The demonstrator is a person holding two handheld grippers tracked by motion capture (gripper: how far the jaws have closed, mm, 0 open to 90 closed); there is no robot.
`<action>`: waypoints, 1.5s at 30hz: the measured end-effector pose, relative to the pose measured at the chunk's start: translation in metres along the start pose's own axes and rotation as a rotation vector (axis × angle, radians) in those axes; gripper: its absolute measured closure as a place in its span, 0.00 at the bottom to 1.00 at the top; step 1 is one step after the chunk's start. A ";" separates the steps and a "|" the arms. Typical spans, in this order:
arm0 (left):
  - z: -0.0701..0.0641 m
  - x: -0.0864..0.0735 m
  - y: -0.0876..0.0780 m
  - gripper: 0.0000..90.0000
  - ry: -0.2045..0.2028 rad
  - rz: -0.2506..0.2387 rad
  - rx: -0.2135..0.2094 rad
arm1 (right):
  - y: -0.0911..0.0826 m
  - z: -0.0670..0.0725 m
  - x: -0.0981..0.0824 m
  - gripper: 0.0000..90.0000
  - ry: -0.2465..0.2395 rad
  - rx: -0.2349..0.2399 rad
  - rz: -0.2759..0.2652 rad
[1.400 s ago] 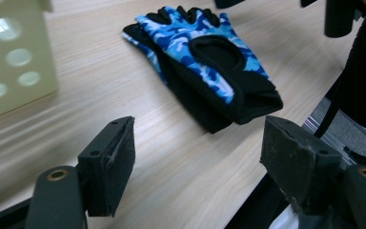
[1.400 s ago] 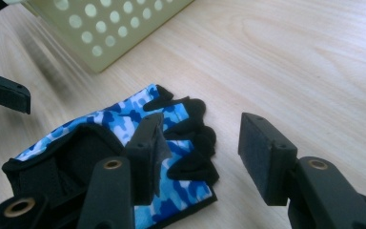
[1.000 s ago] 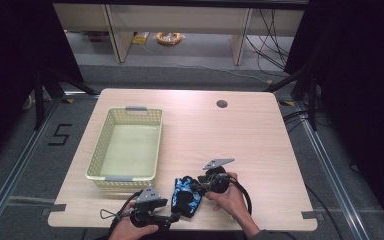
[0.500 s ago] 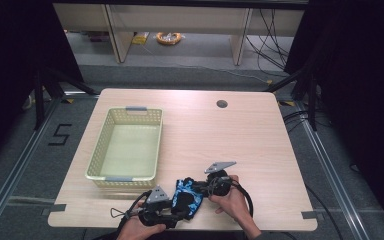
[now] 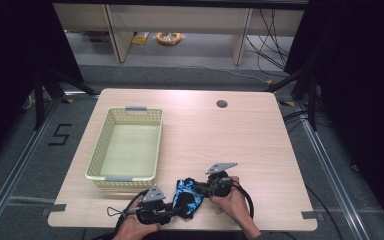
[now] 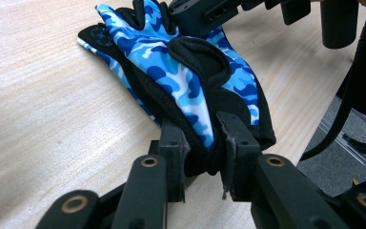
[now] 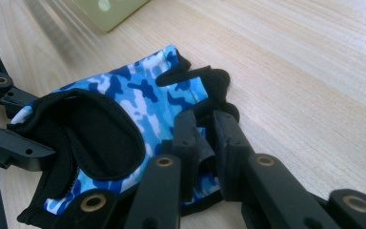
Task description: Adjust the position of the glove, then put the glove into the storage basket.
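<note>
Both sets of jaws have just been closing since the earlier pic, and now I've got the glove (image 5: 187,196) pinched from two sides. L gripper (image 6: 202,157) is clamped on the cuff end, fabric bunched btwn its pads. R gripper (image 7: 205,143) bites the black edge at the finger end. Glove's blue camo w/ black trim, lying at the near edge of the table (image 5: 240,135), just in front of the yellow basket (image 5: 126,146).

Pale yellow basket (image 5: 126,150) on wooden table (image 5: 260,135), left side.
</note>
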State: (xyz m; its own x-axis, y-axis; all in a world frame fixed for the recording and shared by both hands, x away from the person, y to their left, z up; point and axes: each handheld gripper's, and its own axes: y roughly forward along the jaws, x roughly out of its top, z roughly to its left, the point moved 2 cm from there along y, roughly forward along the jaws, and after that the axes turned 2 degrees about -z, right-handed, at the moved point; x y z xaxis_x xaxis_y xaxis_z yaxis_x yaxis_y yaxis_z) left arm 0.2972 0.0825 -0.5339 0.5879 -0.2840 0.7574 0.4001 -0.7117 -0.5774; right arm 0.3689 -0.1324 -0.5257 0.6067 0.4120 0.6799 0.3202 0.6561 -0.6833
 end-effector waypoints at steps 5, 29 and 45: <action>-0.002 0.002 -0.002 0.86 0.008 -0.017 0.010 | -0.001 0.003 0.000 0.93 -0.003 0.002 -0.016; -0.006 0.015 -0.025 0.87 0.031 -0.080 -0.032 | -0.018 0.020 0.020 0.94 -0.058 -0.012 -0.090; -0.002 0.042 -0.056 0.87 0.038 -0.129 -0.023 | -0.031 0.033 0.055 0.94 -0.100 0.003 -0.146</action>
State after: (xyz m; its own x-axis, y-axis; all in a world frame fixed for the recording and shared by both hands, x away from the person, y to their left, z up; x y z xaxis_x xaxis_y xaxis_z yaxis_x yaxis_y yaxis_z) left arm 0.2982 0.1092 -0.4690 0.5055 -0.2130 0.8361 0.4539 -0.7584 -0.4677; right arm 0.3689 -0.1093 -0.4582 0.4780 0.3727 0.7953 0.3979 0.7154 -0.5744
